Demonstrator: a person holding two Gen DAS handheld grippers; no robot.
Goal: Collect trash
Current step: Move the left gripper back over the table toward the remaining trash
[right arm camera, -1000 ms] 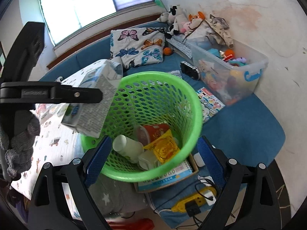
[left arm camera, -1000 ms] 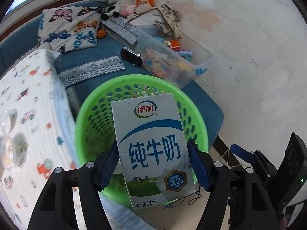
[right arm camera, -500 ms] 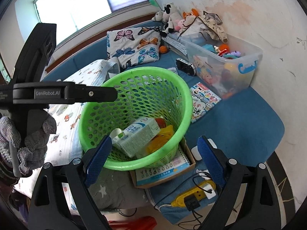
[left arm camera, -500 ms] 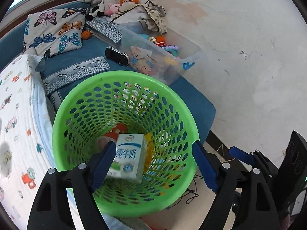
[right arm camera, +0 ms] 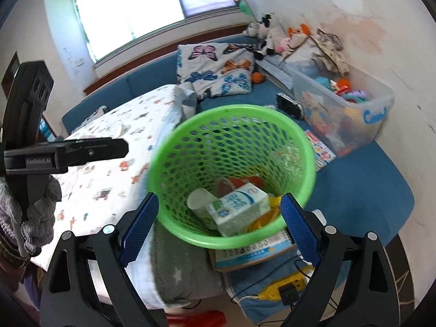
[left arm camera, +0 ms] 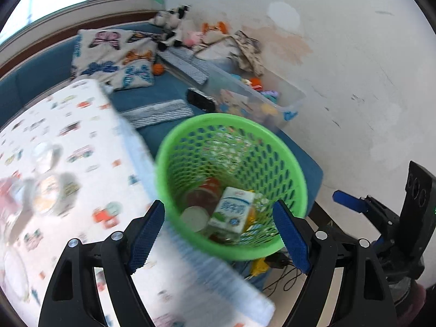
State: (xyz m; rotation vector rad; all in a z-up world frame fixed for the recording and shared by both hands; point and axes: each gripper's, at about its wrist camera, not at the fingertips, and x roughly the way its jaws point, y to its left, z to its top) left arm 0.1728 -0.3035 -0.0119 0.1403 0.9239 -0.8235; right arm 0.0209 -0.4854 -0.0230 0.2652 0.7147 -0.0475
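beside bed (right arm camera: pixel 114 163), green basket (right arm camera: pixel 308 147) holds milk carton (right arm camera: pixel 239 204), cups; both tools gape, empty.

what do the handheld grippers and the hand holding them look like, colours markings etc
Both grippers are black plastic with two angular fingers, silver rivets and blue ribbed pads. The left gripper matches the right gripper. Seen from the right wrist, the left one's body carries white "GenRobot.AI" lettering. The left hand wears a grey knitted glove.

- basket (right arm camera: pixel 305 147): glossy green plastic, perforated
- carton (right arm camera: pixel 239 207): smooth printed paperboard
- bin (right arm camera: pixel 381 109): clear plastic
- quilt (right arm camera: pixel 114 169): soft matt cloth
- pads (right arm camera: pixel 139 229): blue ribbed rubber
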